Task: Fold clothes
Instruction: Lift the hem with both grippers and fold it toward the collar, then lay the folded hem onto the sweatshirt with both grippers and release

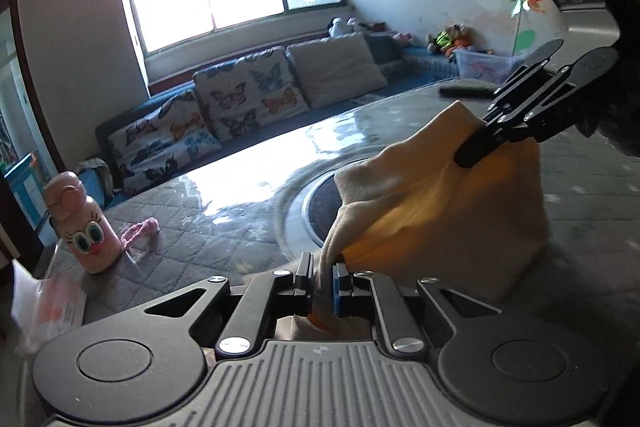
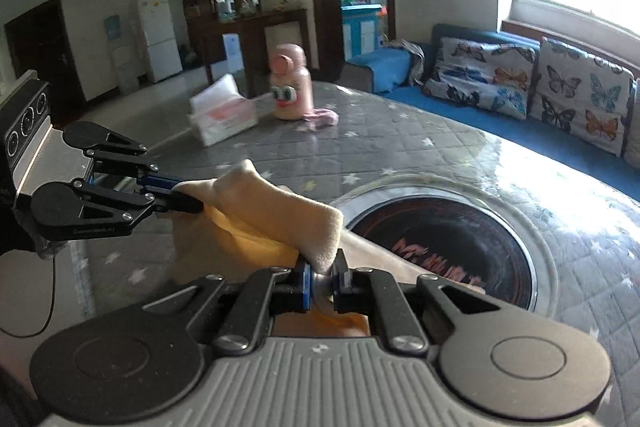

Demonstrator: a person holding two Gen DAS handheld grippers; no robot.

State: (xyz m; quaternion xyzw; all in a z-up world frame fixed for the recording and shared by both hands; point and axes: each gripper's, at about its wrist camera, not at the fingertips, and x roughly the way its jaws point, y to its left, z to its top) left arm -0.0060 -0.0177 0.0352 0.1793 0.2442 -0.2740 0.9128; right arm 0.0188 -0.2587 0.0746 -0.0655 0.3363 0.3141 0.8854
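Quilted grey counter carries one cream garment, pinched by the left hand-held gripper and the right hand-held gripper; one pink bottle stands near its far edge.

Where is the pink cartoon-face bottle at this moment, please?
The pink bottle stands upright on the quilted table, far left in the left wrist view, beside the tissue pack.

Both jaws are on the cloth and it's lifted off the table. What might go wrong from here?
1. The left gripper and right gripper each pinch only a narrow bunched edge of the cream cloth; a tug may pull it free.
2. The hanging cloth could sag unevenly and fold crooked.
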